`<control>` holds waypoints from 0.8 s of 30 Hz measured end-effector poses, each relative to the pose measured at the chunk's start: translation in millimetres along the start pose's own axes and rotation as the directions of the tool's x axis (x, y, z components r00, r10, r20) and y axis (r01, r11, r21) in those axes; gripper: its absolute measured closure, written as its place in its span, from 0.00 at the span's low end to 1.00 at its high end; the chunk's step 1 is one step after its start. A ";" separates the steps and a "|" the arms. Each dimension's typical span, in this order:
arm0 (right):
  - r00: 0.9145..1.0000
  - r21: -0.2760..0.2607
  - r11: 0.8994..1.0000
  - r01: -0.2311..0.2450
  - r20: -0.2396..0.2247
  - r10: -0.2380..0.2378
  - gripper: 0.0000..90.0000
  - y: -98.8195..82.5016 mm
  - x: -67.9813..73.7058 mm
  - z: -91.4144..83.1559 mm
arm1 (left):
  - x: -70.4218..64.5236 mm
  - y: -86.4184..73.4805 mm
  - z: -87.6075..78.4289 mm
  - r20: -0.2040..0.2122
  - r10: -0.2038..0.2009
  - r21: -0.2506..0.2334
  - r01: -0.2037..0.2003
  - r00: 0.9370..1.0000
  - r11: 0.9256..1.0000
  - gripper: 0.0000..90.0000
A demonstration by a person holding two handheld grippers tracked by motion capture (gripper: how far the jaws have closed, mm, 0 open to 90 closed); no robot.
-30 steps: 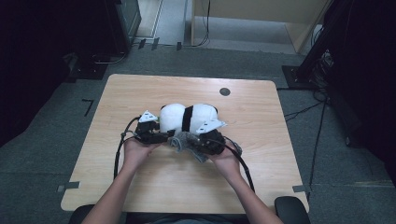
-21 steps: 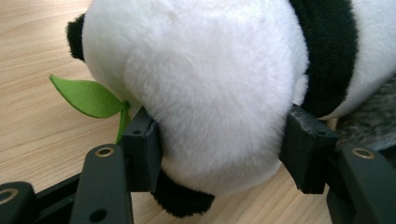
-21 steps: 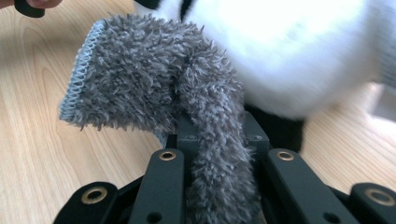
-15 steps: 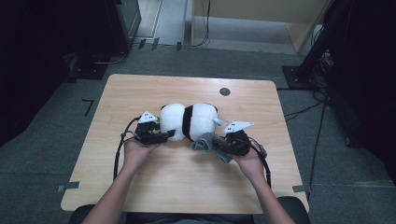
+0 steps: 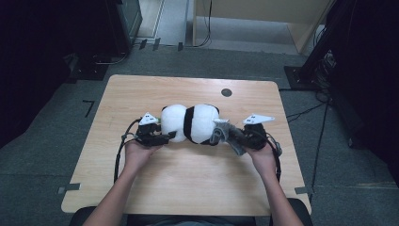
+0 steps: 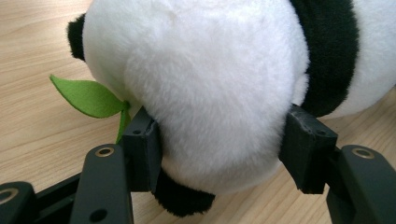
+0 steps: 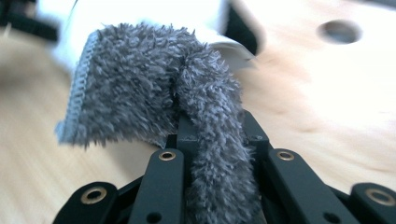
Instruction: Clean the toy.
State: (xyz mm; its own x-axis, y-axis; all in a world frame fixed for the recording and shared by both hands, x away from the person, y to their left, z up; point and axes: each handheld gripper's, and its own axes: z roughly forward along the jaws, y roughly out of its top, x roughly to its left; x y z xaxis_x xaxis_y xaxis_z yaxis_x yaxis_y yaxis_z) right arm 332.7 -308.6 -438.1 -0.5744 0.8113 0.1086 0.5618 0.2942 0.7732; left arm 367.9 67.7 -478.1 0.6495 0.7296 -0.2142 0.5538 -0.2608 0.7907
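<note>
Rightward across the table [image 5: 141,188] the right gripper [image 5: 235,138] has travelled since the earlier frames, drawing a grey fuzzy cloth [image 7: 154,98] clear of the panda plush [image 5: 190,123]; its jaws are pinched tight on a fold of that cloth. Beside it, the left gripper [image 5: 168,137] clamps the plush's white end at mid-table, jaws half spread around it. A harder pull could drag the toy loose or slip the cloth free. Beyond lie grey floor, cables and dark equipment.
</note>
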 end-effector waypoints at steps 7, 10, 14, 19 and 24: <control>0.995 -0.099 0.994 -0.048 0.085 0.056 0.84 33.1 -20.9 -11.4 | -1.2 0.0 -0.5 -0.004 0.003 0.002 -0.003 1.000 1.000 0.42; 0.994 -0.096 0.994 -0.054 0.091 0.063 0.83 44.1 -21.8 0.8 | -1.2 -0.4 -0.5 -0.004 0.003 0.002 -0.003 1.000 1.000 0.42; 0.997 -0.077 0.996 -0.046 0.059 0.051 0.83 52.0 -12.9 22.0 | -0.8 -0.7 -0.5 -0.004 0.002 0.004 -0.002 1.000 1.000 0.42; 0.998 -0.046 0.998 -0.044 0.031 0.045 0.83 52.9 -3.5 40.0 | 0.3 -1.9 -0.1 -0.006 -0.005 0.008 0.005 1.000 1.000 0.42; 0.996 -0.021 0.996 -0.092 0.010 0.092 0.83 46.5 -7.6 44.8 | -0.8 -3.1 0.3 -0.010 -0.006 -0.001 0.006 1.000 1.000 0.43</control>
State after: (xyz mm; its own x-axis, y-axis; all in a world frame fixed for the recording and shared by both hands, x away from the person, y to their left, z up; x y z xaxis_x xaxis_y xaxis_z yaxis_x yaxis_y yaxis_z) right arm 389.9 -278.4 -430.9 -0.5140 0.8401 0.1732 0.5994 0.2073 0.7731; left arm 365.8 67.7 -480.6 0.6410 0.7375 -0.2126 0.5571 -0.2565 0.7898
